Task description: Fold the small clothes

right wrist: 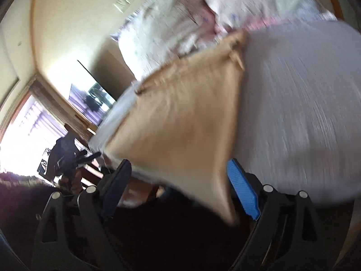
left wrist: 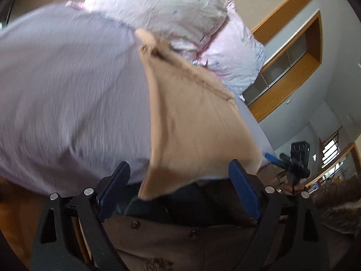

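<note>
A small tan garment [left wrist: 194, 122] lies spread on the lilac bedsheet [left wrist: 67, 94], its near edge hanging over the bed's edge. My left gripper [left wrist: 179, 180] is open, its blue pads [left wrist: 244, 189] standing either side of the garment's near corner without gripping it. In the right wrist view the same tan garment [right wrist: 185, 122] reaches from the pillows toward me. My right gripper [right wrist: 180, 180] is open too, with the garment's near corner drooping between its blue pads [right wrist: 242, 192]. Both views are blurred by motion.
Pale star-print pillows [left wrist: 171, 15] lie at the head of the bed [right wrist: 300, 103]. A wooden headboard shelf [left wrist: 291, 61] is at the right in the left view. The other gripper [left wrist: 295, 160] and the person's brown coat [left wrist: 180, 244] show low. A bright window [right wrist: 22, 131] is at the left.
</note>
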{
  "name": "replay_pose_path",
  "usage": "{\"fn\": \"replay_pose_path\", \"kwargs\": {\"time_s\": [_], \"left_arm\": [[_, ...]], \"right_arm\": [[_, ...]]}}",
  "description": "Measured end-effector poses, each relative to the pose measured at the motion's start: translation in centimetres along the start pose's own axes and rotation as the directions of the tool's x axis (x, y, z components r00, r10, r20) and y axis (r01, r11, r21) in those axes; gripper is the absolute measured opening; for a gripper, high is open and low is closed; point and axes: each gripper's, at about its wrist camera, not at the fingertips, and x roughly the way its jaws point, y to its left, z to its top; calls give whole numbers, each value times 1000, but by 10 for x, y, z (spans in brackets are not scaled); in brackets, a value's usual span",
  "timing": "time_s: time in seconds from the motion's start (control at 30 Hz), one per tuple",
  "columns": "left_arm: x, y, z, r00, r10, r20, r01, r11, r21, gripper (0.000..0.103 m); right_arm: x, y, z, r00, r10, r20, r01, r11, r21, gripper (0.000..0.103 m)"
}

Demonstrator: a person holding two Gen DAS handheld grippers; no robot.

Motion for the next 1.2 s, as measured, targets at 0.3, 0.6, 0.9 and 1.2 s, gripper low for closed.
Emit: {"fn": "replay_pose_path", "kwargs": {"time_s": [0.3, 0.6, 0.9, 1.2], "left_arm": [[50, 23, -9, 994, -6, -112, -8, 993, -120, 58], [44, 21, -2, 980, -185, -78, 162, 959, -232, 4], [35, -38, 118, 992, -107, 66, 107, 994, 7, 4], [152, 12, 274, 991, 101, 90, -92, 991, -100, 4]], "right_arm": [[40, -37, -32, 996, 21, -85, -8, 990, 144, 87], [53, -24, -26, 981, 192, -39, -189, 980, 66, 7], [-1, 7, 92, 933, 244, 263, -226, 969, -97, 7], [130, -71, 273, 957, -29, 287, -56, 958, 283, 7]]}}
